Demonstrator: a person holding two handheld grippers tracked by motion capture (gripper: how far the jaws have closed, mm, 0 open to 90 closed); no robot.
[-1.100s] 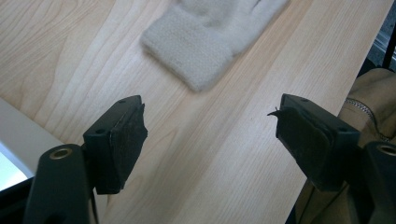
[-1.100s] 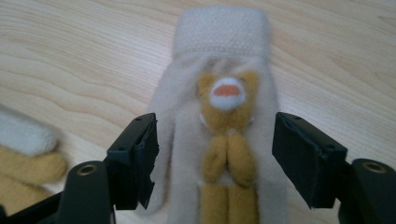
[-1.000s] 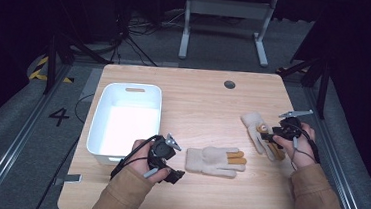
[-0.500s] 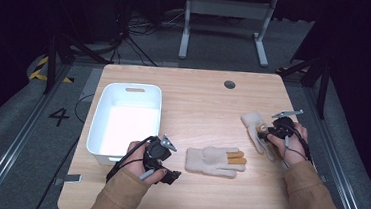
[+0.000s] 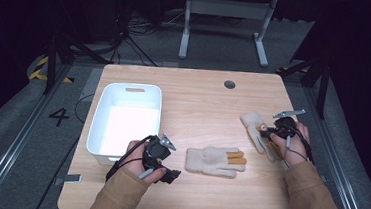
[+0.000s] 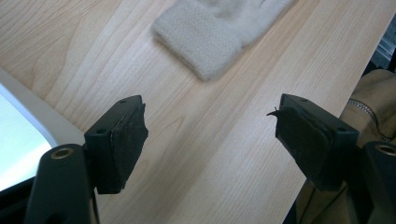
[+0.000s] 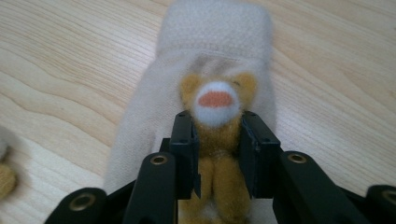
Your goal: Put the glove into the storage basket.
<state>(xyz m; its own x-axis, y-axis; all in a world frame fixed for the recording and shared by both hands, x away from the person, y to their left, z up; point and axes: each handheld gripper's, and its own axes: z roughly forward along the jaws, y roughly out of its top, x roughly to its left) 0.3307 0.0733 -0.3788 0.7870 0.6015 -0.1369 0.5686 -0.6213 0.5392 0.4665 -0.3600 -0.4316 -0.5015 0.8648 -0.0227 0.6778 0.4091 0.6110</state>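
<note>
The right gripper [image 7: 217,149] is pinching the brown animal figure sewn on the far glove [image 7: 205,93], which is lying flat near the table's [image 5: 194,100] right edge. The left gripper [image 6: 210,140] is hovering wide open near the cuff of the near glove [image 5: 214,161], beside the white bin [image 5: 129,87]. The step in hand appears to be grasping; next, a clean lift toward the bin seems called for.

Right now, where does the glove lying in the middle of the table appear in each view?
High view: the middle glove lies at lower centre, right of the left claw.
Left gripper view: its cuff sits top centre, beyond the open jaws.
Right gripper view: I can't place it with certainty.
Shared landmark: the wooden table.
</note>
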